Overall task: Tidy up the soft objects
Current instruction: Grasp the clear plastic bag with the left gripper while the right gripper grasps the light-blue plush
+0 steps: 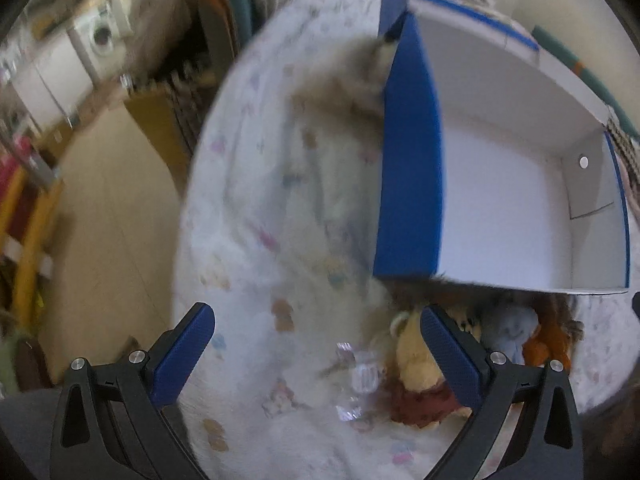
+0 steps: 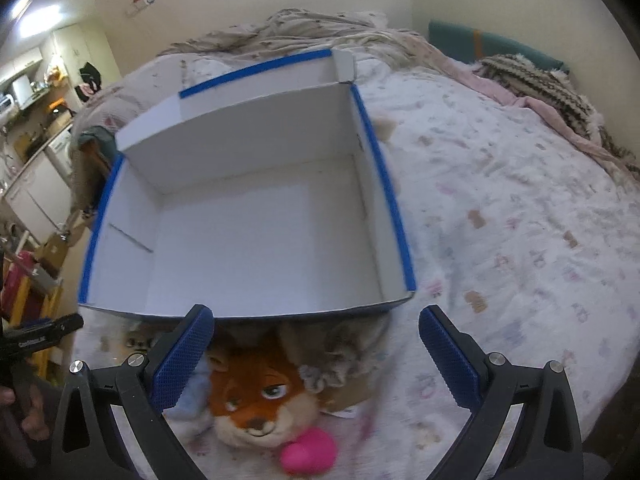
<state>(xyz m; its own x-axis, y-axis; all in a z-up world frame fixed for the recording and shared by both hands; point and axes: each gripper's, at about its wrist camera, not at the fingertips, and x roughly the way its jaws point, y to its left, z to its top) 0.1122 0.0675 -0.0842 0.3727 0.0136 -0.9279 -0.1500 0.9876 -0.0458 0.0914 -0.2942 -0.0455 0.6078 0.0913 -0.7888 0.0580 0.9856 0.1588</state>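
Note:
An empty blue-and-white cardboard box [image 2: 132, 136] stands open on the bed; it also shows in the left wrist view [image 1: 408, 184]. In the right wrist view an orange fox plush [image 2: 260, 396], a pink plush [image 2: 308, 454], a grey furry plush [image 2: 344, 348] and a pale blue plush [image 2: 192, 400] lie in front of the box. My right gripper [image 2: 316, 322] is open above them, holding nothing. In the left wrist view a yellow bear plush [image 1: 416, 364], the blue plush [image 1: 512, 330] and an orange plush [image 1: 548, 340] lie by the box. My left gripper [image 1: 316, 320] is open and empty.
The bed has a white patterned sheet [image 2: 500, 220] with crumpled blankets [image 2: 532, 80] at the far side. A clear plastic wrapper [image 1: 360, 372] lies on the sheet. The bed's left edge drops to a wooden floor [image 1: 116, 208] with furniture beyond. The left gripper's handle [image 2: 40, 336] shows at the left.

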